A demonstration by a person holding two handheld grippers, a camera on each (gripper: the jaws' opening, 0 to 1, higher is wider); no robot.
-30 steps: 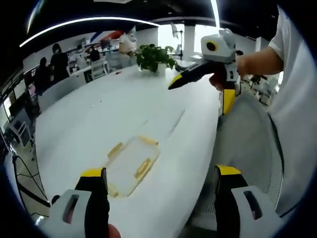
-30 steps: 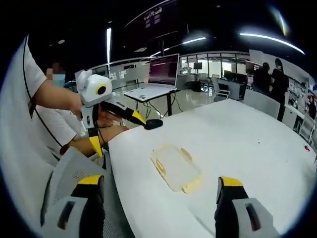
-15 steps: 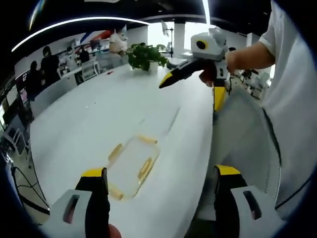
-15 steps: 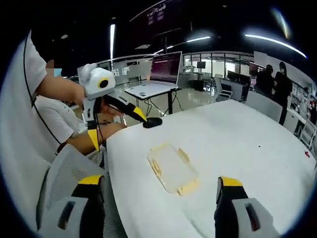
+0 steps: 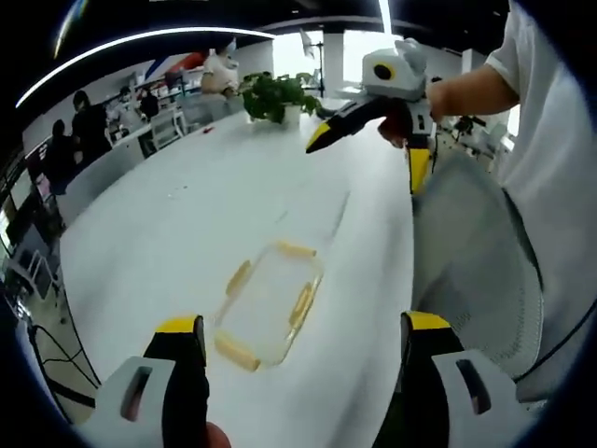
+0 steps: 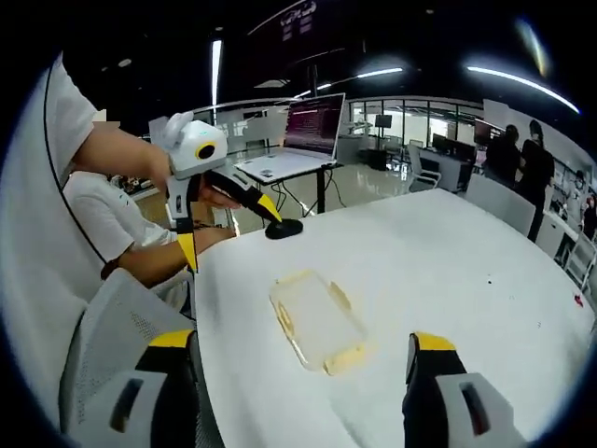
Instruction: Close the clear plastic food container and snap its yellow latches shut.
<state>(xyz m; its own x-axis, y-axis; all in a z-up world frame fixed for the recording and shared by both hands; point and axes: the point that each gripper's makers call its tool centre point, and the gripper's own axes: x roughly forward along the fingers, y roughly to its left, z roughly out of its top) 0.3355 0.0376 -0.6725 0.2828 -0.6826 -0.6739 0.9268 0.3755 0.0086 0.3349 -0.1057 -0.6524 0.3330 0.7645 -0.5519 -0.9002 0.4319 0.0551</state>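
In the left gripper view the left tongs (image 5: 297, 341) stand wide apart at 6 o'clock, holding nothing and touching nothing. Between and just beyond their tips the container (image 5: 268, 303) lies flat on the white table (image 5: 168, 215), its lid on, with yellow latches (image 5: 301, 303) along its sides and ends. At 1 o'clock the right tongs (image 5: 314, 145) hang in the air above the table's far part, their yellow-tipped jaws drawn close together, gripping nothing; a hand (image 5: 396, 121) holds them. Farther off at 12 o'clock a potted plant (image 5: 277, 96) sits on the table, and people (image 5: 70, 145) stand at 10 o'clock.

In the right gripper view the right tongs (image 6: 297, 350) also show wide-set jaws at 6 o'clock, empty. The container (image 6: 316, 320) rests on the table (image 6: 448, 271) just past them, toward 12 o'clock. The left tongs (image 6: 272, 211) hover at 10 o'clock near the table's edge, jaws nearly together, beside a black mouse-like object (image 6: 284, 228). A laptop (image 6: 303, 140) stands on a desk beyond.

Against half a second ago, the container sits larger and nearer the middle in the left gripper view, because the camera has moved closer; the container itself lies where it did. The right tongs now appear slightly lower over the table.
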